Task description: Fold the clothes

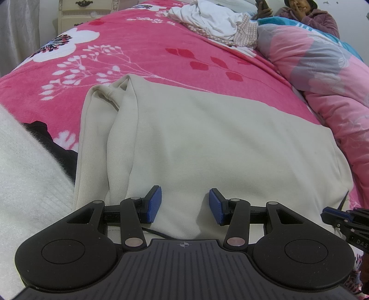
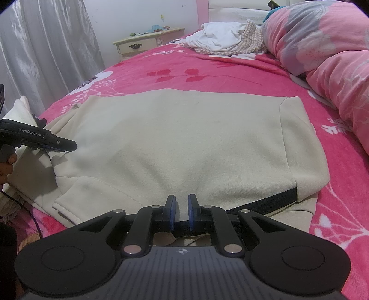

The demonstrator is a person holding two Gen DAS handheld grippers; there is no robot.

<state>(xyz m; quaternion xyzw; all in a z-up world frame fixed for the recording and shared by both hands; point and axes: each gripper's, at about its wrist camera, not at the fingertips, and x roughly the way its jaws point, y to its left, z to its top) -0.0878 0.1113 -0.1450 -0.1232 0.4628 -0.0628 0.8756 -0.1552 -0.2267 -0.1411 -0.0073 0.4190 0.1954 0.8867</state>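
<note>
**Holding both grippers at the near hem of the cream sweatshirt**

You have the cream cotton sweatshirt [image 2: 184, 143] lying flat on the bright pink floral fleece blanket [image 2: 207, 76] that covers the bed, and everything below is placed from that garment.

Your left gripper [image 1: 185, 205] sits over the sweatshirt's near edge with its blue-padded jaws standing apart; the cloth lies below the gap and the pads do not pinch it. Your right gripper [image 2: 182, 213] is at the near hem, its jaws drawn almost together with only a thin slit between the pads. Whether a fold of the hem is caught in that slit you cannot tell from either view. A black band [image 2: 276, 199] runs along the hem just right of those jaws.

On the sweatshirt's left side a sleeve [image 1: 108, 129] is folded over lengthwise. Just beyond that left edge lie a fuzzy white knit [image 1: 25, 170] and a dark garment [image 1: 57, 147].

Past the sweatshirt's far edge, well apart from it, a heap of white and checked clothes [image 2: 226, 39] rests on the blanket. To the sweatshirt's right a rolled pink and grey flowered quilt [image 2: 322, 41] lies along the bed. A person in a purple jacket [image 1: 320, 20] sits behind that quilt. A cream bedside cabinet [image 2: 147, 43] stands beyond the far left corner.
</note>
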